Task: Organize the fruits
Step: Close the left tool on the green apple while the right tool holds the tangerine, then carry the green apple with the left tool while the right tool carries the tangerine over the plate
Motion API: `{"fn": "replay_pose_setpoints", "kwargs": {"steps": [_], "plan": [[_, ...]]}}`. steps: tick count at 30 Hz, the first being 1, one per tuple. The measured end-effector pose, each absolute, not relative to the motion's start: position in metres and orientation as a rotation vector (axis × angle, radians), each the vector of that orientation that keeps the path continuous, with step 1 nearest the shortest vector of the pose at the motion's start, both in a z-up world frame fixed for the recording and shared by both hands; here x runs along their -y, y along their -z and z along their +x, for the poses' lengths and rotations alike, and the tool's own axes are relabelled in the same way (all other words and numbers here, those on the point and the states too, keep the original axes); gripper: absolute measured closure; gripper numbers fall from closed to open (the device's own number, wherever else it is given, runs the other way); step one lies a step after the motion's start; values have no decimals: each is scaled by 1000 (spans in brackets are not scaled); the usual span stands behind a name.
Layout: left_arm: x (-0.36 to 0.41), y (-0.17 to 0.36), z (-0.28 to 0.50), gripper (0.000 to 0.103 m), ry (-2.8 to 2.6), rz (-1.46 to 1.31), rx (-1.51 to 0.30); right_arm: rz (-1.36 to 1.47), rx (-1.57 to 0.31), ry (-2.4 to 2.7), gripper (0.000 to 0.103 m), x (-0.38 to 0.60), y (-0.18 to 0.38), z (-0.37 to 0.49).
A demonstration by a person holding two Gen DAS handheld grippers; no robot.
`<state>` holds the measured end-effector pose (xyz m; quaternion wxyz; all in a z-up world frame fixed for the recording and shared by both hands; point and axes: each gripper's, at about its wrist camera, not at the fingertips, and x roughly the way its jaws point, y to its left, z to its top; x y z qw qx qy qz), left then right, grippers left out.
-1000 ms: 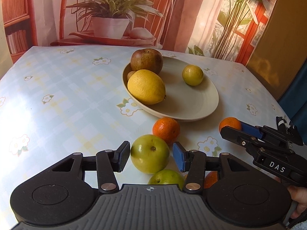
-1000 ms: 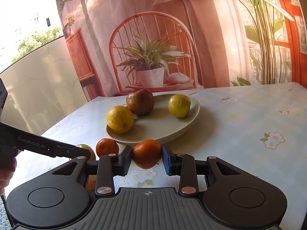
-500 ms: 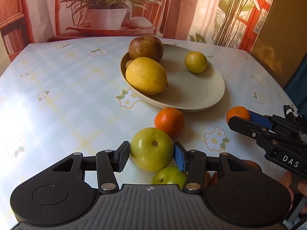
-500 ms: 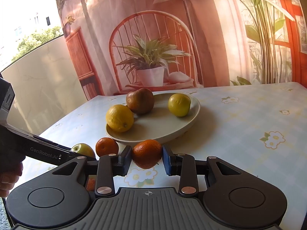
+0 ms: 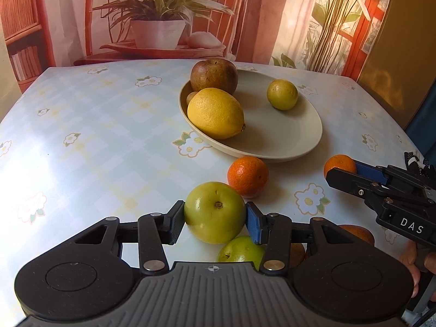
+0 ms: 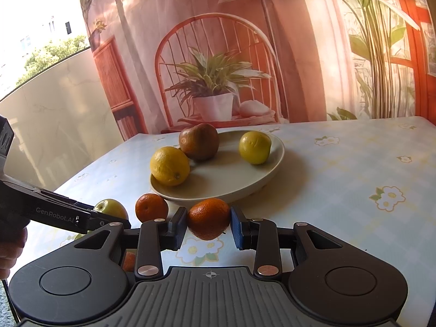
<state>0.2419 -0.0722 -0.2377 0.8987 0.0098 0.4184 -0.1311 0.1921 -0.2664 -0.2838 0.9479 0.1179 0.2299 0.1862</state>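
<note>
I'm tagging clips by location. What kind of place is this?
Probably a home dining spot: a floral tablecloth, a plate of fruit, and a printed backdrop showing a chair and potted plant.

**What I can't make out from here**

From the left wrist view, my left claw's (image 5: 215, 222) body covers the near half of a second green fruit (image 5: 239, 249) and most of a brownish one (image 5: 297, 253) to its right. Another orange (image 5: 357, 233) shows only its top edge behind the right claw (image 5: 342, 173). A small pale fruit (image 5: 191, 96) peeks out behind the lemon (image 5: 215, 113) in the plate (image 5: 286, 147); I can't tell its kind. In the right wrist view, an orange scrap (image 6: 128, 261) shows through the claw linkage, otherwise hidden. The hand (image 6: 11, 248) at the left edge is cut off.
</note>
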Motion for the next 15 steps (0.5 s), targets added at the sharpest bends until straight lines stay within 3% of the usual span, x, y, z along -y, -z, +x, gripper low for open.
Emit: {"fn": "replay_pose_setpoints", "kwargs": {"steps": [15], "plan": [[64,196,239,53,268,2,-755,217,-551,-410,72,262,280,202]]}}
